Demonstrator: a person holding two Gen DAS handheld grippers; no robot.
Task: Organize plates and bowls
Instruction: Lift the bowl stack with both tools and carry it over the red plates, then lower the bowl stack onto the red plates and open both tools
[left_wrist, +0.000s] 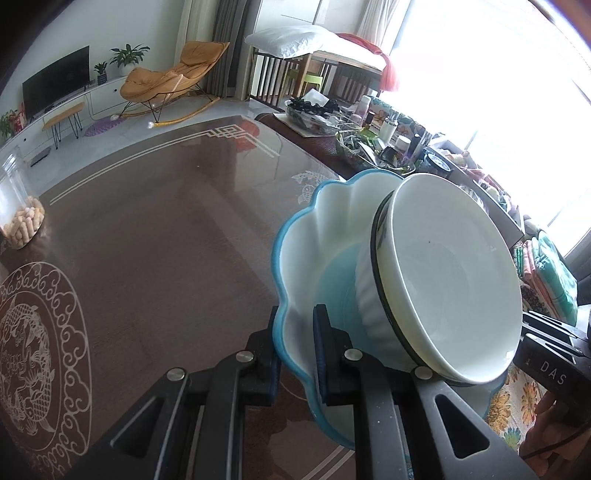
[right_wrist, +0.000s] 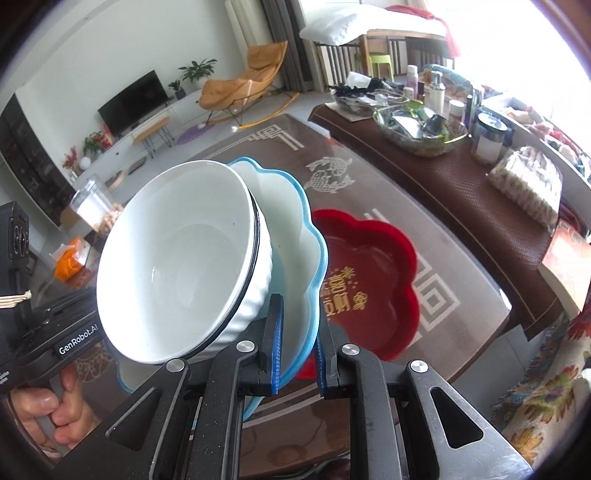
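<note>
Two grippers clamp one scalloped blue plate (left_wrist: 295, 236) from opposite edges, raised and tilted above the glass-topped desk (left_wrist: 155, 236). The left gripper (left_wrist: 295, 347) has its fingers closed onto the plate's rim, one pad on each face; the right gripper (right_wrist: 298, 347) pinches the opposite rim the same way, its blue pads against the rim. One white bowl (right_wrist: 173, 280) with a dark rim line and ribbed outer wall sits tipped in the plate; whether a second bowl nests under it cannot be made out. The plate's lower edge is hidden behind the gripper bodies in both views. One red flower-shaped dish (right_wrist: 373, 280) with gold lettering lies on the desk beyond the plate, its near edge covered by the right gripper. One clear jar (left_wrist: 18, 199) holding pale nuts is cut off at the left wrist view's border. A side table (right_wrist: 461, 206) beyond carries a cluttered glass bowl and many bottles, too crowded to count; the window glare washes out its far end.
</note>
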